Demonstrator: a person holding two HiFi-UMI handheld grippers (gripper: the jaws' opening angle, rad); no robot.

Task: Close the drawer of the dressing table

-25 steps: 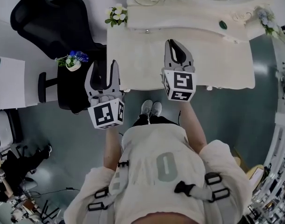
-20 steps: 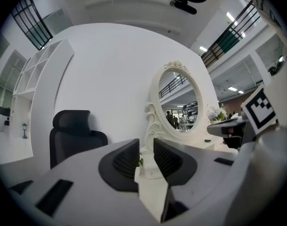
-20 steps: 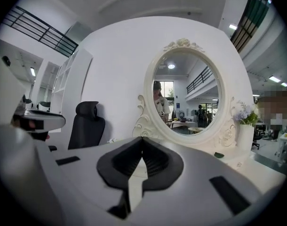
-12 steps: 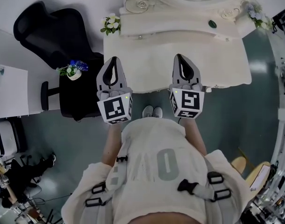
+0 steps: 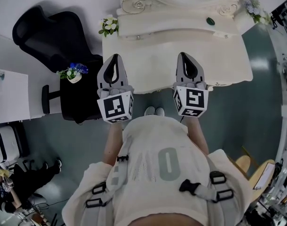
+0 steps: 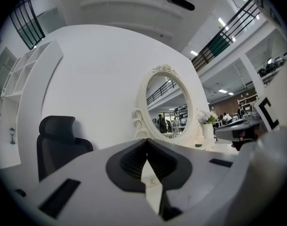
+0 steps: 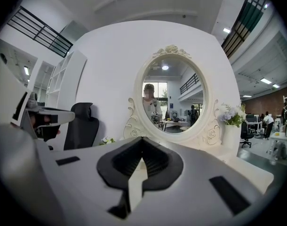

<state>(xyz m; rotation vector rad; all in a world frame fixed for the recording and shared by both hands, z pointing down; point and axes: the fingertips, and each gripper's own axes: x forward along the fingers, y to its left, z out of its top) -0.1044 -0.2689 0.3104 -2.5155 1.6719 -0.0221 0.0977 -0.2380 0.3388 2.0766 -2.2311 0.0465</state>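
1. Left gripper (image 5: pixel 115 59): jaws pressed together with nothing between them, pointing to 12 o'clock over the worktop (image 5: pixel 153 65).
2. Right gripper (image 5: pixel 184 55): jaws likewise together and empty, at 3 o'clock of the left gripper.
3. The dressing table (image 5: pixel 228 62) lies beneath both tips; from above I cannot make out its drawer.
4. Oval mirror (image 7: pixel 171 95) at 12 o'clock; black chair (image 5: pixel 49 36) at 10 o'clock.

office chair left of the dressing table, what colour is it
The office chair is black, and it shows best in the head view.
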